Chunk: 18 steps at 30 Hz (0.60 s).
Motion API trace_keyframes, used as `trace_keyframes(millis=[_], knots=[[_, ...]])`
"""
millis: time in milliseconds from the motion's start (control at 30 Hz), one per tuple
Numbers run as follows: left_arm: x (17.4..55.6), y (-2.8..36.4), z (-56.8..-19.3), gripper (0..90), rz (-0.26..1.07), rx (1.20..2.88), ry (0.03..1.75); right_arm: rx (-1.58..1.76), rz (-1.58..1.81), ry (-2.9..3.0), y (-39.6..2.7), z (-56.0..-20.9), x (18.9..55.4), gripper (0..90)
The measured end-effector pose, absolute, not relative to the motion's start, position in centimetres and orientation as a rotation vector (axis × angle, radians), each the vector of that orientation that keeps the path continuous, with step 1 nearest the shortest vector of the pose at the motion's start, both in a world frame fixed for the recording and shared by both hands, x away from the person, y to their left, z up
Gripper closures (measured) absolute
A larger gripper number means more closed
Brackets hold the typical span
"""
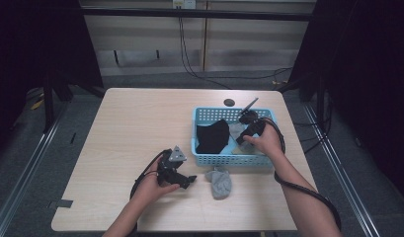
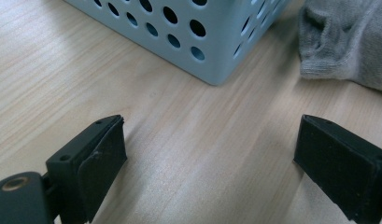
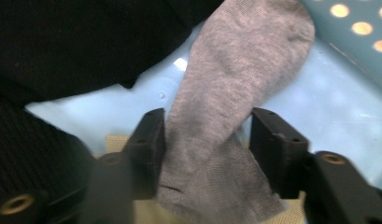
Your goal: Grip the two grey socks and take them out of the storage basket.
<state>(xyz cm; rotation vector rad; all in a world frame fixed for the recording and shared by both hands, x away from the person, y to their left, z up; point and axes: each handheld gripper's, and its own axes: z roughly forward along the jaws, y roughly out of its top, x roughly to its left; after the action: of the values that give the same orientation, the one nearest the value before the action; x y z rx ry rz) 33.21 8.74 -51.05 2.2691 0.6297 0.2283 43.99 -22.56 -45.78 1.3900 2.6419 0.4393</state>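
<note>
A light blue perforated basket (image 1: 229, 159) stands on the right half of the wooden table (image 1: 135, 123). In it lie a black garment (image 1: 212, 136) and a grey sock (image 1: 235, 129). My right gripper (image 1: 238, 139) reaches down into the basket. In the right gripper view its jaws (image 3: 207, 140) stand on either side of the grey sock (image 3: 226, 84), pads pressing its bunched edges, beside the black garment (image 3: 76, 42). My left gripper (image 1: 188, 181) rests open on the table by the basket's front left corner, its jaws (image 2: 209, 154) wide with bare wood between them.
A second grey sock (image 1: 219, 181) lies on the table just in front of the basket, to the right of the left gripper (image 2: 347, 42). A basket corner (image 2: 212, 56) is close ahead of the left jaws. A dark round hole (image 1: 229, 102) sits behind the basket.
</note>
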Motion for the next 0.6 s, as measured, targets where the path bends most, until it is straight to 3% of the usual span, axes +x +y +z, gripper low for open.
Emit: trace_keyframes(millis=[33,100,167,600], knots=[[33.2,8.7,-51.1,8.3,0.227,2.268,0.629,1.381,0.446,2.649,-22.5,-45.9,44.0,51.7],[33.2,8.7,-51.1,8.3,0.227,2.268,0.629,1.376,0.419,2.683,-22.3,-46.0,43.9,69.7],[33.2,8.7,-51.1,8.3,0.227,2.269,0.629,1.346,0.423,2.687,-22.3,-45.9,43.9,79.0],[33.2,8.7,-51.1,8.2,0.227,2.258,0.636,1.307,0.474,2.708,-22.7,-42.7,43.1,83.1]])
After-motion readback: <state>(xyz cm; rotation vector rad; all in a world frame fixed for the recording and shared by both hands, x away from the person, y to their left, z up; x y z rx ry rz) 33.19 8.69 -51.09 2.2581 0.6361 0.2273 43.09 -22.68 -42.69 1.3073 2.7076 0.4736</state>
